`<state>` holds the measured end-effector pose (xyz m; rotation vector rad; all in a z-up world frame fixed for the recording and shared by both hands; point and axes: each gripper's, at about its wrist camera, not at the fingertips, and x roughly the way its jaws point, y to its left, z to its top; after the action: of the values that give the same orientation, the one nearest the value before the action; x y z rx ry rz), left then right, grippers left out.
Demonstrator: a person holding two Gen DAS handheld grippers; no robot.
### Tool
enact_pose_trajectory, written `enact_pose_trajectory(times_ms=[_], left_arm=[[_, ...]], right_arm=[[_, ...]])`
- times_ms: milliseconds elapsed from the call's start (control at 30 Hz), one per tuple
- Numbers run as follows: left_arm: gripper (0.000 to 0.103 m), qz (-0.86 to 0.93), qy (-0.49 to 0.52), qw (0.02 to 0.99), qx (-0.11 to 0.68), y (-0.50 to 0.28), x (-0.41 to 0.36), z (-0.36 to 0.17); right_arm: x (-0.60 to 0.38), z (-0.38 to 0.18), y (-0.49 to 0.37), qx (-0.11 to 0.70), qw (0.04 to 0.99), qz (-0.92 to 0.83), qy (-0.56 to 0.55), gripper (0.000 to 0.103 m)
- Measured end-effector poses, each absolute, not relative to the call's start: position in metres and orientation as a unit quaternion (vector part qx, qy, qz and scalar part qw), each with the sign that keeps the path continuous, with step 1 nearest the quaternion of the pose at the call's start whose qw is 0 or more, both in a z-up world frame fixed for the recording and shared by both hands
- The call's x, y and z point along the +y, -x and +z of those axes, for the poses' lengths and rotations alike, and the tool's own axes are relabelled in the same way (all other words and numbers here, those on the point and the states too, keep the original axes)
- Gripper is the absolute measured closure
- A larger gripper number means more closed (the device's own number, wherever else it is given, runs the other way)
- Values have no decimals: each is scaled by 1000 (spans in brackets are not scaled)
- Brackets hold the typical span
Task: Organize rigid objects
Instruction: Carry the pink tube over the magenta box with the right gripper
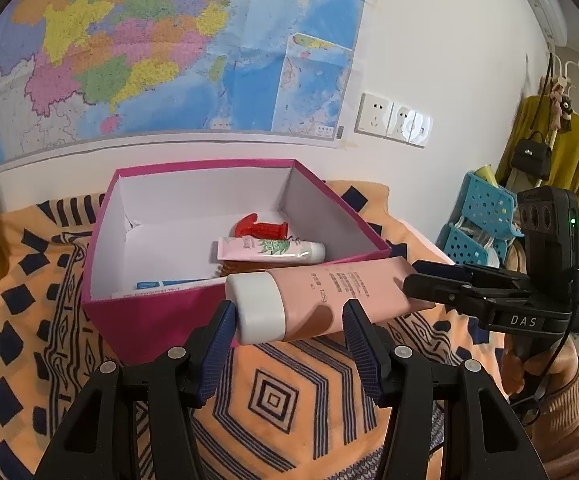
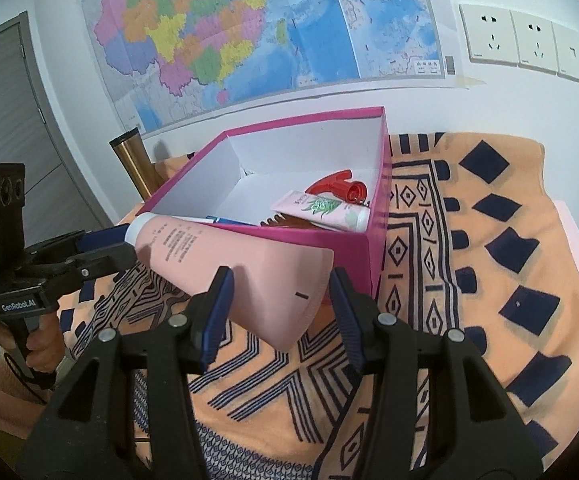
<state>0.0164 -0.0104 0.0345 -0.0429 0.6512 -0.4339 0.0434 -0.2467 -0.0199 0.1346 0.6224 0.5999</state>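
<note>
While the left gripper (image 1: pixel 289 320) squeezes the white cap end and the right gripper (image 2: pixel 279 300) squeezes the flat tail, the big pink plastic tube (image 1: pixel 329 292) hangs just in front of the open pink cardboard box (image 1: pixel 145 312). I think the putting-away step is on. Next, lift it over the rim and lay it by the small tube (image 1: pixel 269 249).

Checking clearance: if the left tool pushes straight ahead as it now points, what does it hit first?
The pink tube, its white cap end already between the left tool's fingers; just behind it, the magenta box's front wall. Depth between them is unclear.
</note>
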Motion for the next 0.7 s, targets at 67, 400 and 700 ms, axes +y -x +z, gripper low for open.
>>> enact_pose_trajectory(times_ms=[67,400,700], left_arm=[[47,-210,20,925,316,-17,-10,35],[47,-208,13,929,305,-22,-11,42],[47,-206,12,932,299,-29,-12,47]], right_arm=[[-247,-18,-45,300,906,291,-65,51],[-247,-14,-52,290,908,294,-65,51],[-248,-10,-59,285,909,296,-68,51]])
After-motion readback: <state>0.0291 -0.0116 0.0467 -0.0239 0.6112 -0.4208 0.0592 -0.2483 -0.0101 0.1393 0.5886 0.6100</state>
